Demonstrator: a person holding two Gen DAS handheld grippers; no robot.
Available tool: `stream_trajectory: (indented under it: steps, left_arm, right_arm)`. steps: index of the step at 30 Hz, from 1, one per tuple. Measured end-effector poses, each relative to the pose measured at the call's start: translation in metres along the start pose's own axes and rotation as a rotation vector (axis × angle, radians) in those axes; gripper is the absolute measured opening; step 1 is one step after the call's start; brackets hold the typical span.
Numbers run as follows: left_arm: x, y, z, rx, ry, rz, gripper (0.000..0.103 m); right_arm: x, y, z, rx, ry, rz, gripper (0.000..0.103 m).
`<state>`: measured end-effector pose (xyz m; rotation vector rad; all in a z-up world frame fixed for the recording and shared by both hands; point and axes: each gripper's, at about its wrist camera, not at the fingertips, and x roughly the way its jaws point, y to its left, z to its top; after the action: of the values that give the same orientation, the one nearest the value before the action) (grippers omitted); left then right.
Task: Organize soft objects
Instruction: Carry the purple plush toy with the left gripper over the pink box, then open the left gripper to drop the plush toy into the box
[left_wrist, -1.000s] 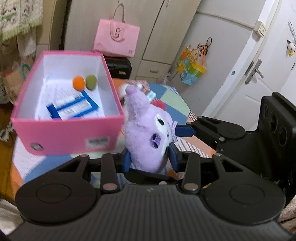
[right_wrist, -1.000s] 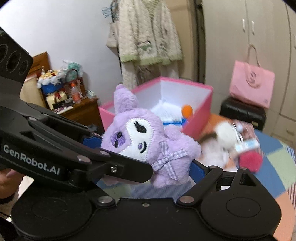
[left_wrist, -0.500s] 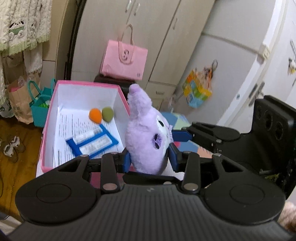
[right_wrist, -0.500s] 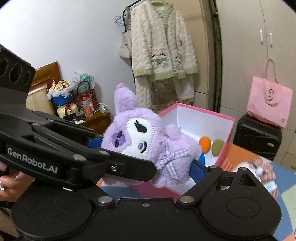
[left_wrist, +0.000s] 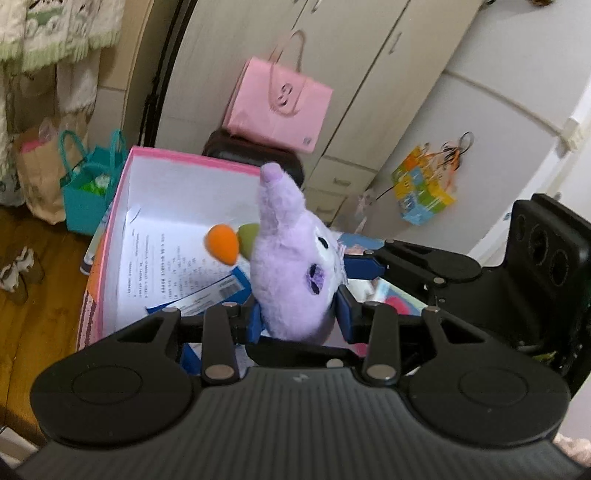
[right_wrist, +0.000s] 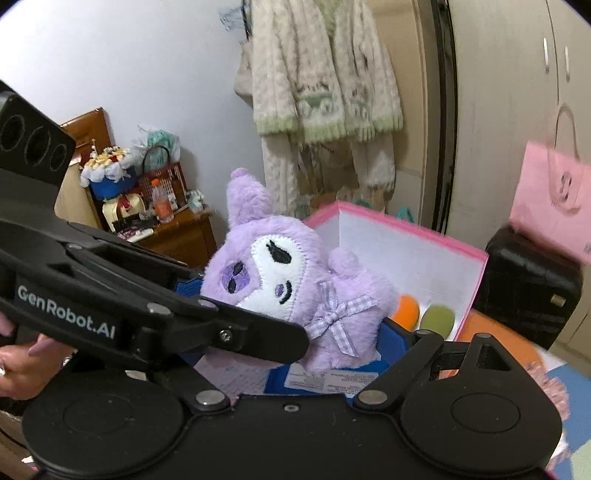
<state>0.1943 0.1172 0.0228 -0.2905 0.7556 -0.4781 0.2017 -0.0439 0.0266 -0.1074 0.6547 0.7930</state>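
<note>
Your pink box (left_wrist: 110, 236) sits before wardrobe doors (left_wrist: 332, 55). Both tongs, left (left_wrist: 299, 319) and right (right_wrist: 299, 314), pinch the purple plush (left_wrist: 291, 273), right closing, now over the box rather than beside it.

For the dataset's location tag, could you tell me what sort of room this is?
Most likely a bedroom: a knitted cardigan hangs by tall wardrobe doors, and a wooden dresser is crowded with keepsakes.
</note>
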Motion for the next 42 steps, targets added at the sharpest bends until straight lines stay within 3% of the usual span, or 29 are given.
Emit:
stream_trajectory:
  steps: [13, 18, 21, 23, 29, 42]
  left_arm:
    - [0.058, 0.053, 0.009, -0.132, 0.127, 0.008, 0.039]
    - [0.057, 0.052, 0.008, -0.111, 0.133, 0.025, 0.043]
    - [0.054, 0.048, 0.004, -0.086, 0.125, 0.056, 0.051]
    - [0.051, 0.044, 0.003, -0.068, 0.114, 0.077, 0.058]
    - [0.034, 0.035, 0.000, -0.025, 0.076, 0.104, 0.064]
    - [-0.025, -0.006, -0.011, 0.097, -0.002, 0.139, 0.064]
  right_arm:
    - [0.068, -0.015, 0.006, -0.042, 0.206, -0.076, 0.093]
    - [0.070, -0.010, 0.007, -0.068, 0.236, -0.106, 0.095]
    - [0.069, -0.007, 0.005, -0.082, 0.251, -0.110, 0.096]
    - [0.070, -0.003, 0.004, -0.094, 0.256, -0.124, 0.097]
    - [0.061, 0.000, 0.001, -0.100, 0.244, -0.138, 0.097]
    - [0.012, 0.018, -0.003, -0.129, 0.164, -0.168, 0.097]
